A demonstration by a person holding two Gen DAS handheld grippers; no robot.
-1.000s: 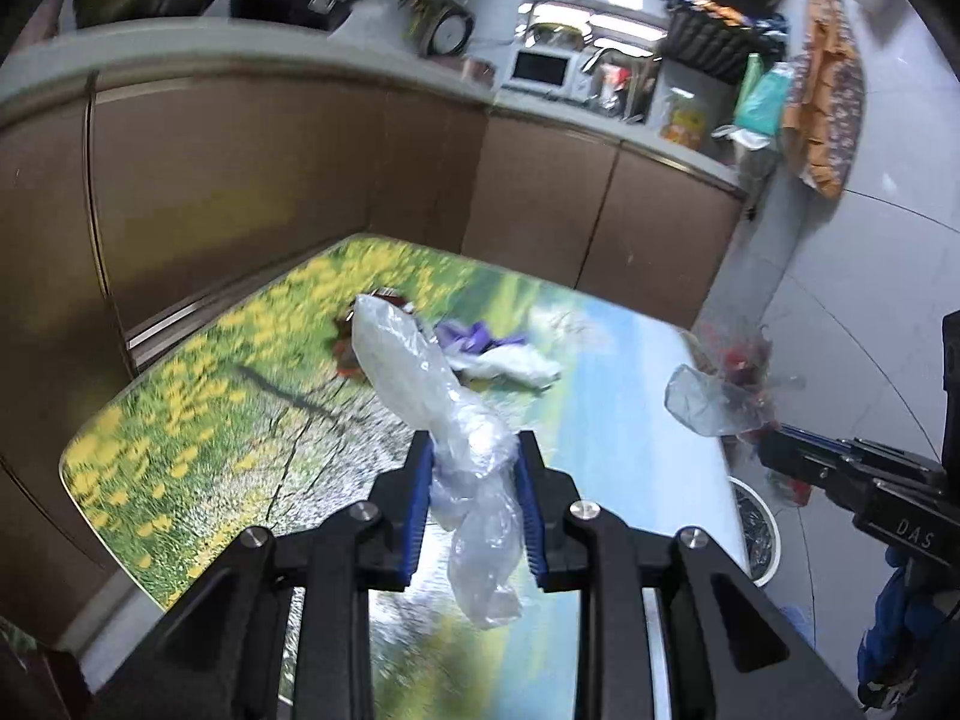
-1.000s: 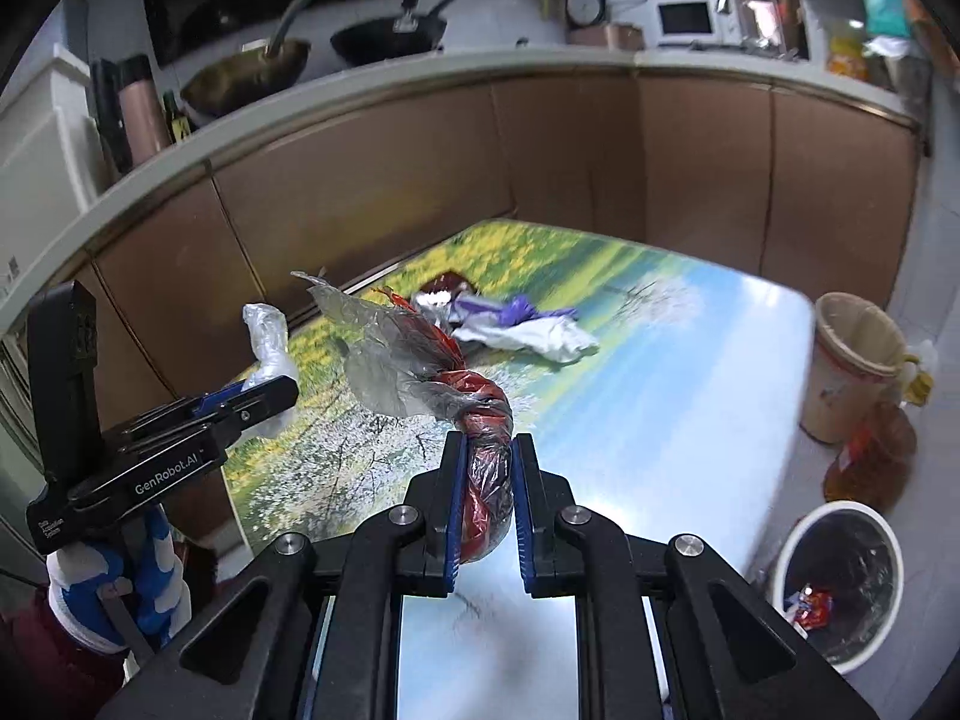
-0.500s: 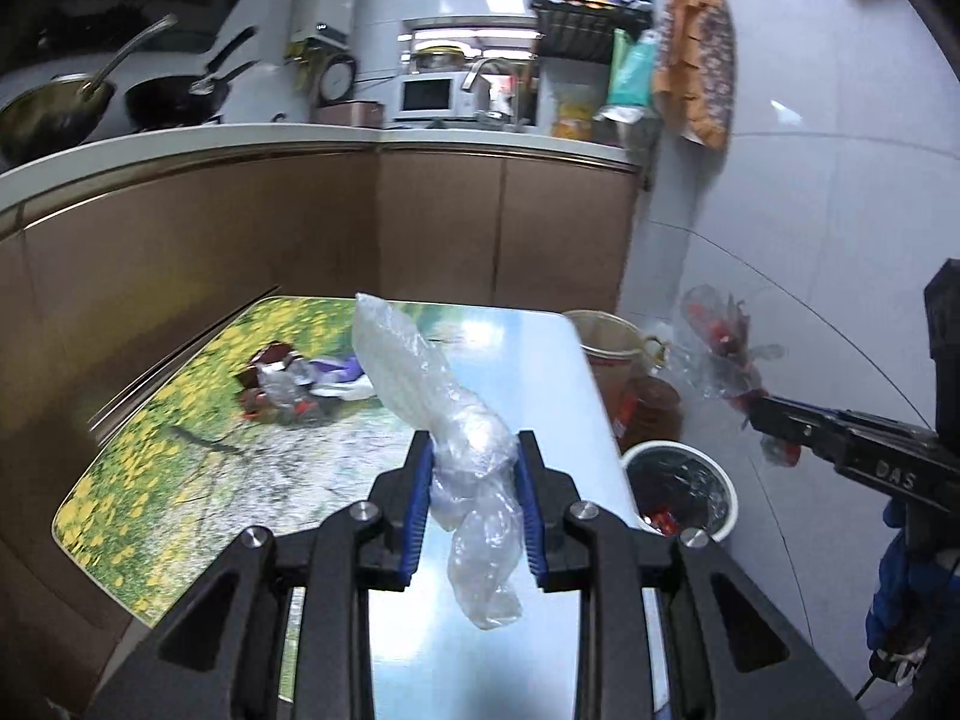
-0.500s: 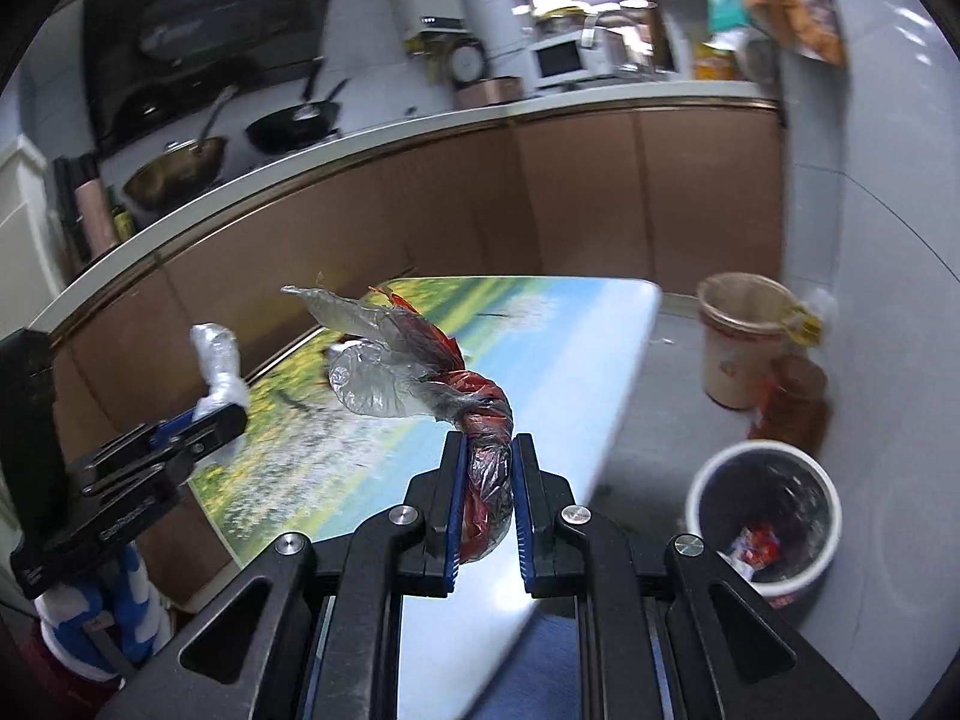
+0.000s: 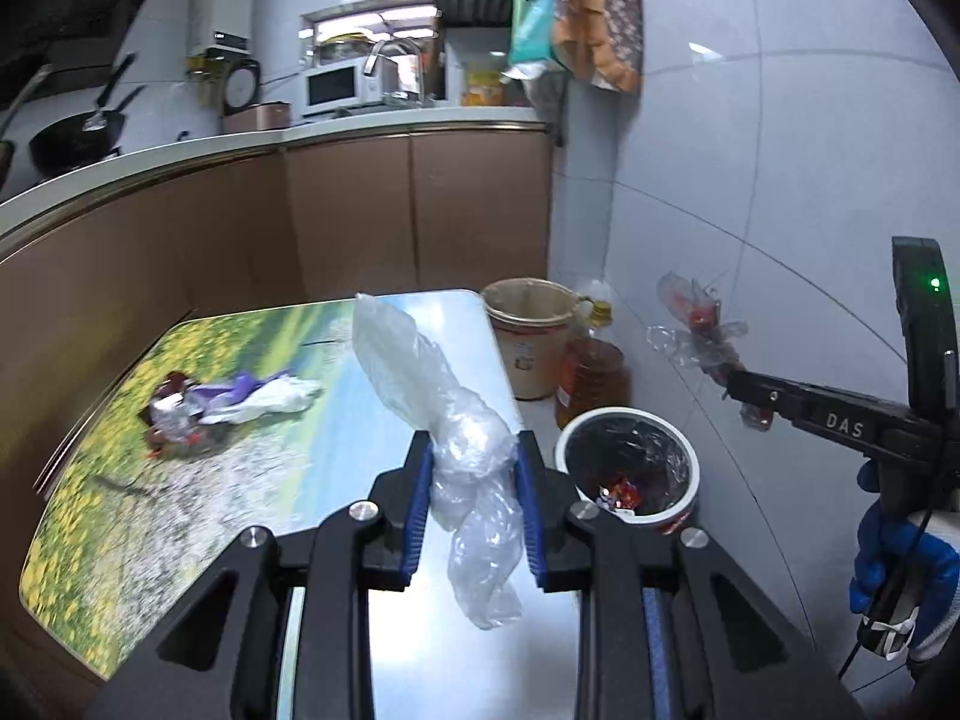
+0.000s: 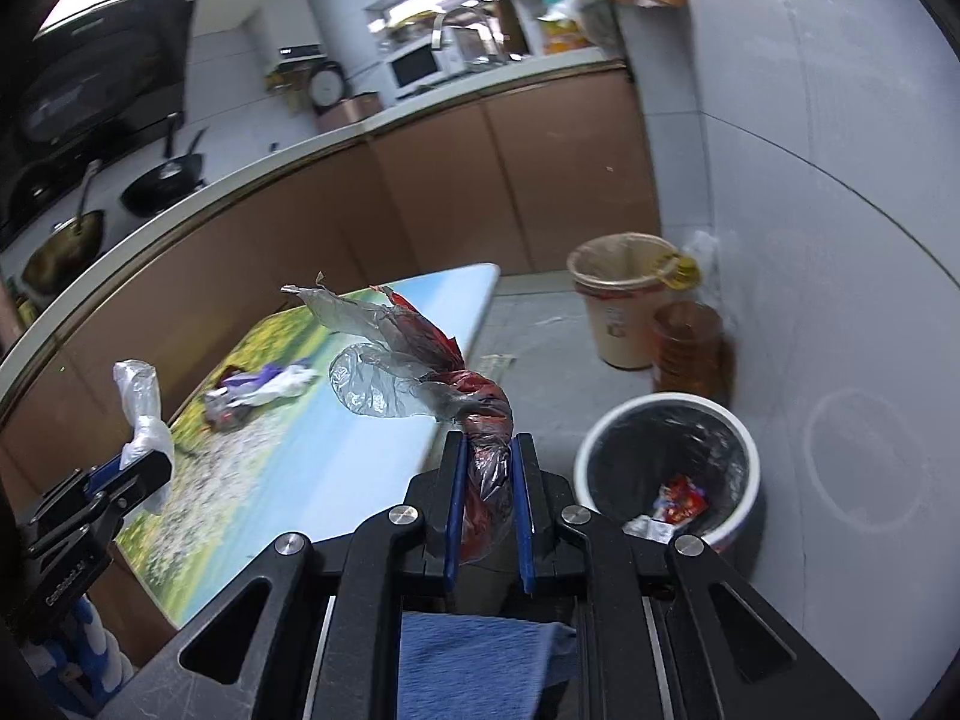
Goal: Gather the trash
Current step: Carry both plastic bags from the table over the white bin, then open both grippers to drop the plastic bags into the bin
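Left wrist view: the left tool is clenched on a clear bag above the desk edge. On the desk, well behind, lies a heap of wrappers. On the floor just right of the desk stands a white bin, with a beige bucket and an oil bottle behind it. The right tool enters from the right, above the bin.

Right wrist view: the right tool grips a red wrapper. The bin sits lower right, trash inside. The left tool is at left.
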